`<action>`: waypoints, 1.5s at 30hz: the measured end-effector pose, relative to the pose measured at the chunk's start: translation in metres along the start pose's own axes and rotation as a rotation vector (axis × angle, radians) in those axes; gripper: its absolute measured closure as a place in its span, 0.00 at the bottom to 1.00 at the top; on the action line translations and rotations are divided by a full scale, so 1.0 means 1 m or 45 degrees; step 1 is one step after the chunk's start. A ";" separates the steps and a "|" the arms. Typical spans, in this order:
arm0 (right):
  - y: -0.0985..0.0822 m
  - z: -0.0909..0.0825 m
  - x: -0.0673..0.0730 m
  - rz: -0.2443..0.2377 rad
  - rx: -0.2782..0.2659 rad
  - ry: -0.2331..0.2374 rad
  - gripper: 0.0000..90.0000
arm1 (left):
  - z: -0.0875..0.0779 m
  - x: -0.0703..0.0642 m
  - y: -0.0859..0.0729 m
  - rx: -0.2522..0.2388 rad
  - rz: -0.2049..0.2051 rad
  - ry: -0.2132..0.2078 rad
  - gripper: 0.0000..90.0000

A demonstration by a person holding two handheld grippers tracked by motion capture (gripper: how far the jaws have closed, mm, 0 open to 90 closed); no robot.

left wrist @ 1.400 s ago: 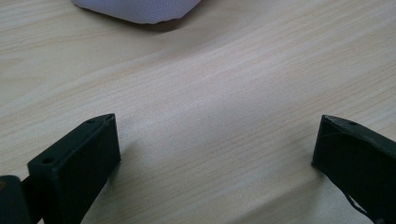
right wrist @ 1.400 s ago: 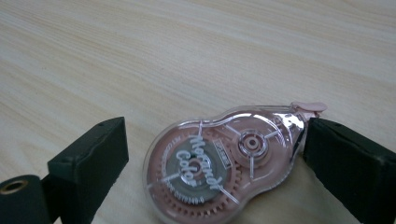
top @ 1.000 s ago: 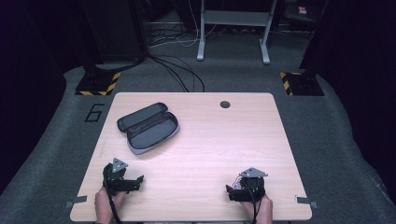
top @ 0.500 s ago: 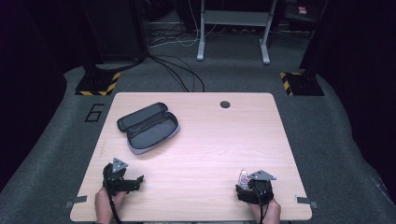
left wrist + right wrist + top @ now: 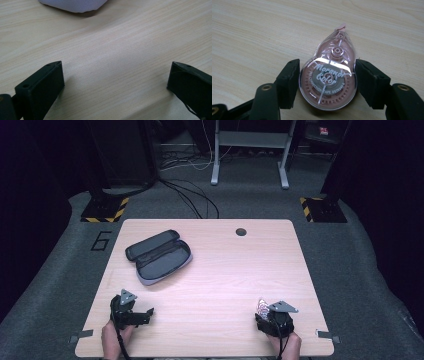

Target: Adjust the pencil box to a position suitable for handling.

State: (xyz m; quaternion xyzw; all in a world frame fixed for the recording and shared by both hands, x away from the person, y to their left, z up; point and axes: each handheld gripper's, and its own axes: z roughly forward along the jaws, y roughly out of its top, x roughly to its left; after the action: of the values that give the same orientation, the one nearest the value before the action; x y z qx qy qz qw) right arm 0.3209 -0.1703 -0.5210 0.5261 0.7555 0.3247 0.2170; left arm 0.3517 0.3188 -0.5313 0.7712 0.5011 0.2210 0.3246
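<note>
Overhead, a pale wood-grain tabletop [image 5: 220, 270] stands on grey carpet in a dark room, with cables and hazard-striped blocks on the floor behind it. Most of its surface lies bare. An open black glasses case [image 5: 159, 256] rests at the far left, well apart from both hands. Near the front right edge, the right claw [image 5: 327, 80] is clamped on a pink correction tape dispenser [image 5: 329, 75], whose long axis runs away from the claw, narrow tip pointing forward. Near the front left edge, the left claw [image 5: 115, 75] has its jaws spread wide over bare wood.
</note>
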 end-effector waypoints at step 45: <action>0.006 0.001 -0.089 -0.281 0.013 0.334 0.26 | 0.001 -0.001 0.001 -0.008 -0.011 0.003 0.00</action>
State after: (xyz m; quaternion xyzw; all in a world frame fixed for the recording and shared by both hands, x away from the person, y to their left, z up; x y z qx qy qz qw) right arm 0.3571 -0.2518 -0.5189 0.3943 0.8320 0.3609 0.1483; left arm 0.3527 0.3175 -0.5316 0.7677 0.5041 0.2220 0.3274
